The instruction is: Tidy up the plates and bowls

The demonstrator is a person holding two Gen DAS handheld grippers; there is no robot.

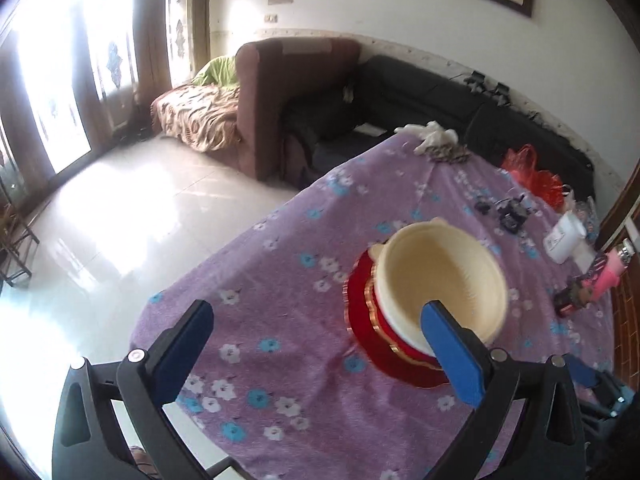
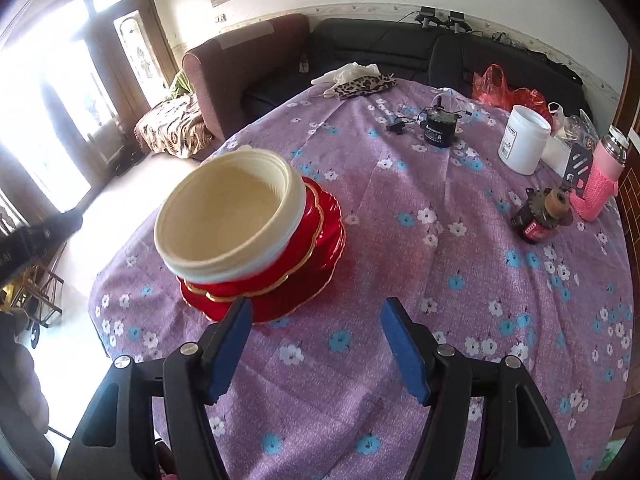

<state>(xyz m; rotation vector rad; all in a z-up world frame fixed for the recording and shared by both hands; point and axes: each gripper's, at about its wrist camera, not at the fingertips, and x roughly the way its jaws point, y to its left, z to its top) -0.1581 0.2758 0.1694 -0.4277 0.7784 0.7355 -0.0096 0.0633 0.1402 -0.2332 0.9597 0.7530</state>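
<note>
A cream bowl (image 2: 224,216) sits in a red gold-rimmed bowl (image 2: 308,236), which rests on a red plate (image 2: 280,304) on the purple floral tablecloth (image 2: 440,280). The stack also shows in the left wrist view, with the cream bowl (image 1: 440,280) over the red plate (image 1: 400,364). My right gripper (image 2: 316,316) is open and empty, just in front of the stack's near right edge. My left gripper (image 1: 316,316) is open and empty, with its right finger (image 1: 452,352) in front of the stack.
On the far side of the table lie a white jar (image 2: 524,144), a pink bottle (image 2: 600,176), a small dark jar (image 2: 540,216), a black device (image 2: 438,130), a red bag (image 2: 504,88) and a leopard pouch (image 2: 364,86). Sofas (image 2: 360,44) stand behind. The table edge drops off at the left.
</note>
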